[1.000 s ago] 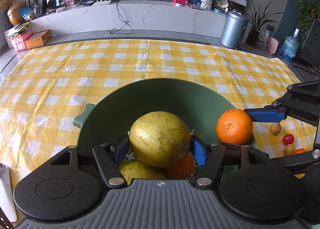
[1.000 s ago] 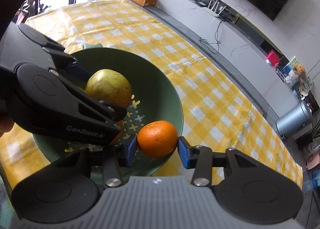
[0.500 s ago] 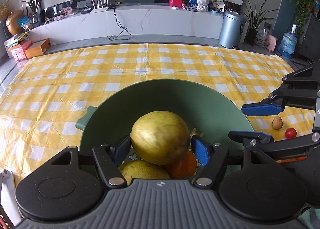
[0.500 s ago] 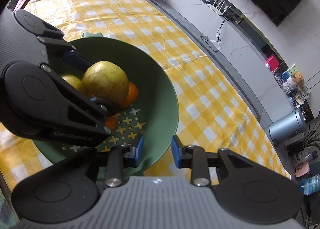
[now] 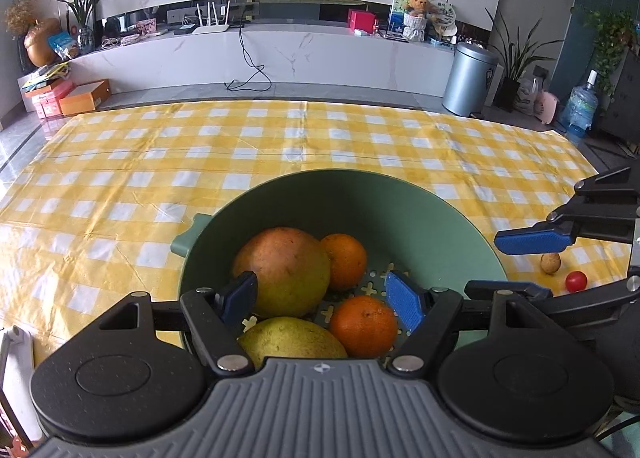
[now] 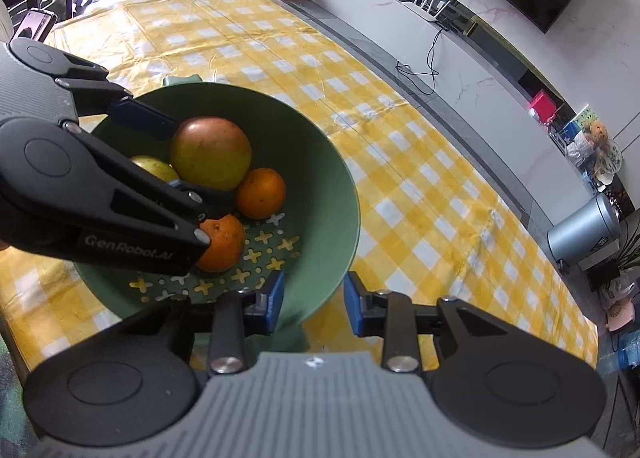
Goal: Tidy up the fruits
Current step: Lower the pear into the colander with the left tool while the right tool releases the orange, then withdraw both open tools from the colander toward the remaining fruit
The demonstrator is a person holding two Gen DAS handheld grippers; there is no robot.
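A green bowl (image 5: 400,209) (image 6: 320,177) stands on the yellow checked cloth. In it lie a large yellow-red fruit (image 5: 286,270) (image 6: 210,153), a yellow-green fruit (image 5: 292,338) and two oranges, one at the back (image 5: 344,260) (image 6: 260,193) and one at the front (image 5: 364,326) (image 6: 222,244). My left gripper (image 5: 322,296) hangs open over the fruit, its pads wide apart and pressing on nothing. At the bowl's right rim my right gripper (image 6: 314,304) has a narrow gap and its jaws are opening. Nothing is held between them; only the rim shows below.
A small red fruit (image 5: 576,281) and a small brown one (image 5: 551,262) lie on the cloth to the right of the bowl. The tablecloth (image 5: 200,161) stretches far to the left and back. A phone (image 6: 36,23) lies near a table corner.
The left gripper opened and the large fruit dropped into the bowl. The right gripper let go of its orange, which now lies in the bowl, and its jaws narrowed.
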